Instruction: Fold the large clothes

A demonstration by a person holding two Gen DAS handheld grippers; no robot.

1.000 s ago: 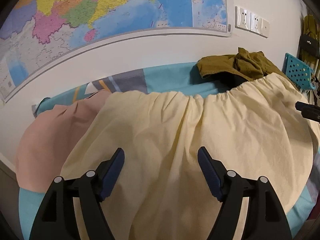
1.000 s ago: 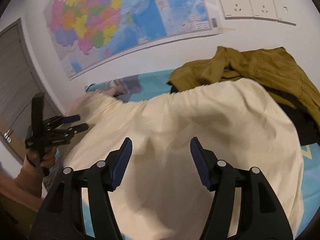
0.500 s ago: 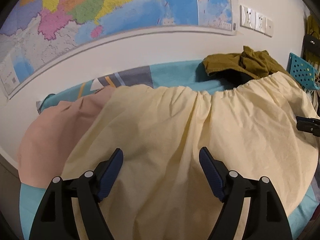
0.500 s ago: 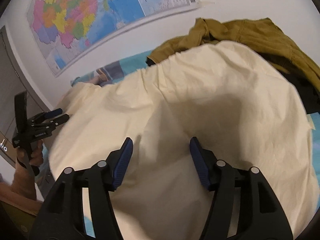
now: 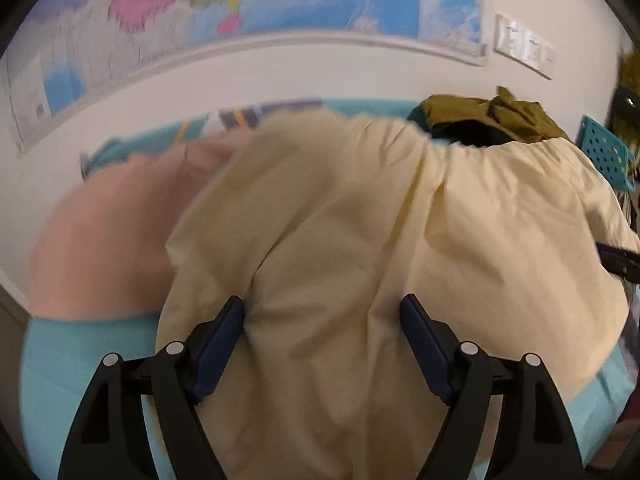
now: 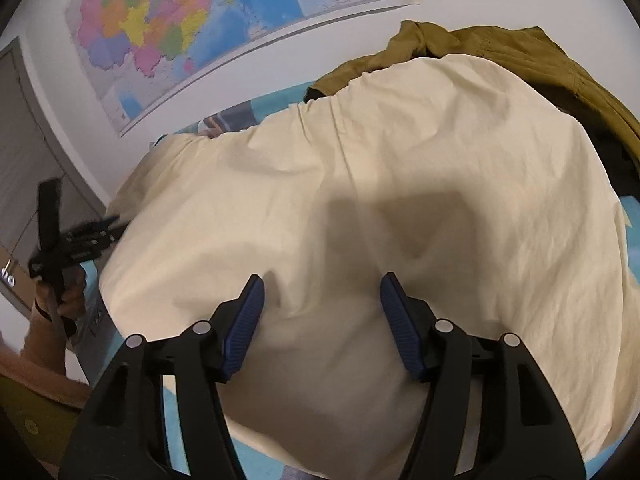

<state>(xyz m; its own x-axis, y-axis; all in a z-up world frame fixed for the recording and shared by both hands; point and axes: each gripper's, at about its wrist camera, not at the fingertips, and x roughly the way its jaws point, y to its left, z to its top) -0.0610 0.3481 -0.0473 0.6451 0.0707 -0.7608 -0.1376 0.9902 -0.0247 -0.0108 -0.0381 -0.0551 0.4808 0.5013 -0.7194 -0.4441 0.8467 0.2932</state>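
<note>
A large pale yellow garment (image 5: 380, 232) with a gathered far edge lies spread on a bed with a turquoise sheet (image 5: 92, 360); it also fills the right wrist view (image 6: 400, 184). My left gripper (image 5: 322, 316) is open, its fingers astride the cloth near the garment's left side, the left pad touching a crease. My right gripper (image 6: 320, 294) is open over the garment's near part, cloth bulging between the fingers. The left gripper also shows in the right wrist view (image 6: 80, 236), held in a hand at the garment's left edge.
A pink garment (image 5: 116, 236) lies left of the yellow one. An olive jacket (image 6: 520, 60) over dark cloth is piled at the far right. A wall with a map (image 6: 208, 16) and sockets (image 5: 524, 46) bounds the bed. A blue perforated basket (image 5: 604, 152) stands right.
Both grippers have come down closer to the yellow garment. The left one has shifted left toward its edge, and the cloth there is now bunched. Both stay open.
</note>
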